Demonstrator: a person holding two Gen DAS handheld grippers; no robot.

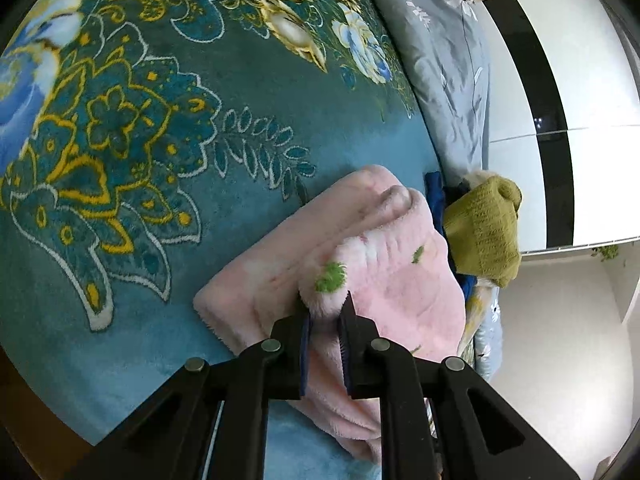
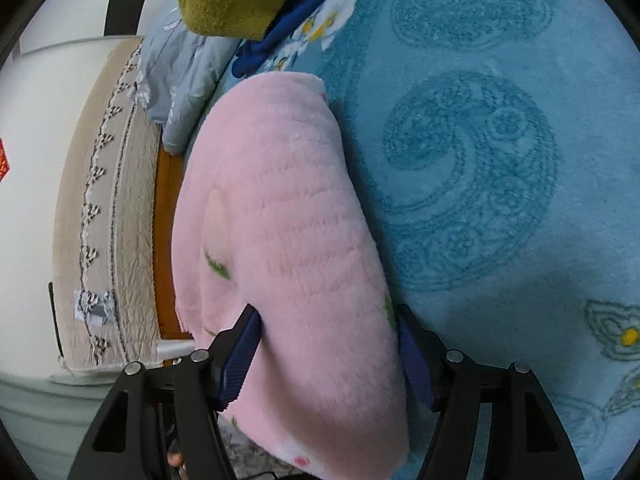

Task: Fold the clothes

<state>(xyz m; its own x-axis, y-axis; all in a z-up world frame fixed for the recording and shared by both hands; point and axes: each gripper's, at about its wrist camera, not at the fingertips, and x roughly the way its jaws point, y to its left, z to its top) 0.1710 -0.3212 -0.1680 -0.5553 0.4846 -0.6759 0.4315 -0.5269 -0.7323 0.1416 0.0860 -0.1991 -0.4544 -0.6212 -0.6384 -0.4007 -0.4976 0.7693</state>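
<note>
While we look along both tools, we count one pink fleece garment (image 1: 372, 280), plush and ribbed, with small green specks, lying bunched on a teal floral blanket (image 1: 168, 128) of short pile. Our left tongs (image 1: 324, 312) pinch a thick fold of its edge. Our right tongs (image 2: 326, 328) stand half apart with the soft rounded bulk between them, both pads touching it. Beyond lie one olive knitted piece (image 1: 484, 232), one dark blue cloth (image 2: 296, 12) and one grey printed quilt (image 1: 444, 56).
</note>
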